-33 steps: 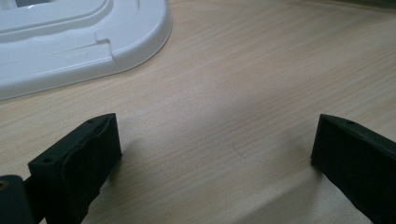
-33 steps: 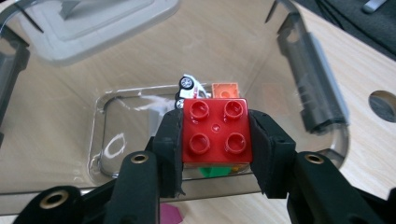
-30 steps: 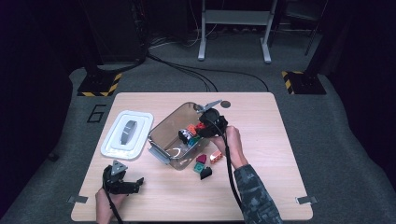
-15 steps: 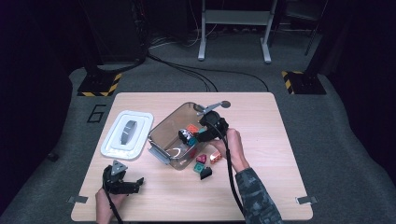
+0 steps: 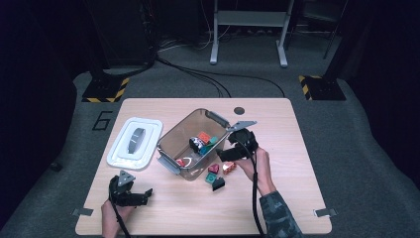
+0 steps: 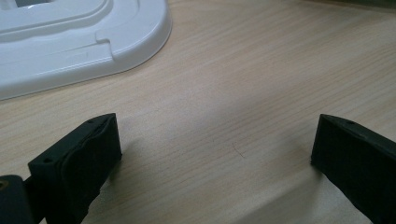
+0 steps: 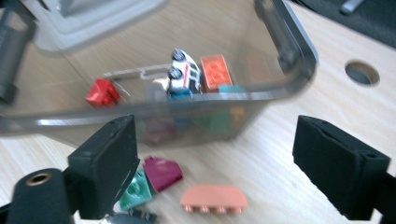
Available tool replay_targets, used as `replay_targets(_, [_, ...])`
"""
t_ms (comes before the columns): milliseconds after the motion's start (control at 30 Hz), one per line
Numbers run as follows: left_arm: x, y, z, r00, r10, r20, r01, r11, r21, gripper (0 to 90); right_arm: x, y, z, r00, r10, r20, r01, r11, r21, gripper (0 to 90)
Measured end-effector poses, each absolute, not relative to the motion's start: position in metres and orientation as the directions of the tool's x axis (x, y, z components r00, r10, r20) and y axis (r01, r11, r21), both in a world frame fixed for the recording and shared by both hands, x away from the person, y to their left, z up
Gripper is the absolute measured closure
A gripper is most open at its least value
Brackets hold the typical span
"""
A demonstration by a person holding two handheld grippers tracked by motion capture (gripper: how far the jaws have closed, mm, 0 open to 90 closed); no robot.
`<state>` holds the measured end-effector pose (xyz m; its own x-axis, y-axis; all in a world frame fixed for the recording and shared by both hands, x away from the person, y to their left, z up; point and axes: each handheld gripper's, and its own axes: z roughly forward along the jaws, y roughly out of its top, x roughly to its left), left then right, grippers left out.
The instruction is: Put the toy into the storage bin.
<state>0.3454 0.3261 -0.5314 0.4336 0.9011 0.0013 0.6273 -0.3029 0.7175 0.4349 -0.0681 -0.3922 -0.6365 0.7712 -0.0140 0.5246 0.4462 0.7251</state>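
A clear brown bin (image 5: 173, 143) stands mid-table and holds a toy car (image 5: 196, 144), an orange brick (image 5: 204, 137) and a red piece (image 5: 181, 162). My right gripper (image 5: 224, 153) hovers just off the bin's right side, above loose magenta (image 5: 213, 168), salmon (image 5: 228, 167), green (image 5: 210, 177) and black (image 5: 218, 184) pieces. Its jaws have just been opening and nothing is between them. In the right gripper view, the right gripper (image 7: 215, 163) faces the bin wall (image 7: 289, 42), the car (image 7: 183, 70) and the salmon brick (image 7: 214, 198). My left gripper (image 5: 144, 195) stays open, low over bare wood at the front left.
The bin's white lid (image 5: 133, 143) lies flat to the left of the bin, and its corner (image 6: 70, 42) is just beyond the left gripper (image 6: 215, 154). A round cable hole (image 5: 239, 110) sits near the table's far edge. Black cables trail from both grippers.
My right gripper has drawn back from above the bin toward its front right side and its jaws stand wider. The left hand has kept still.
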Motion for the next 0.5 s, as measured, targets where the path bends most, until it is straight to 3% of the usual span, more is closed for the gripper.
replay_targets(500, [0.345,0.326,-0.532,0.430,0.903,-0.004,0.629,-0.296,0.718,1.2,0.437,-0.079,-0.473,-0.578,0.816,0.018,0.637,0.437,0.635,1.8])
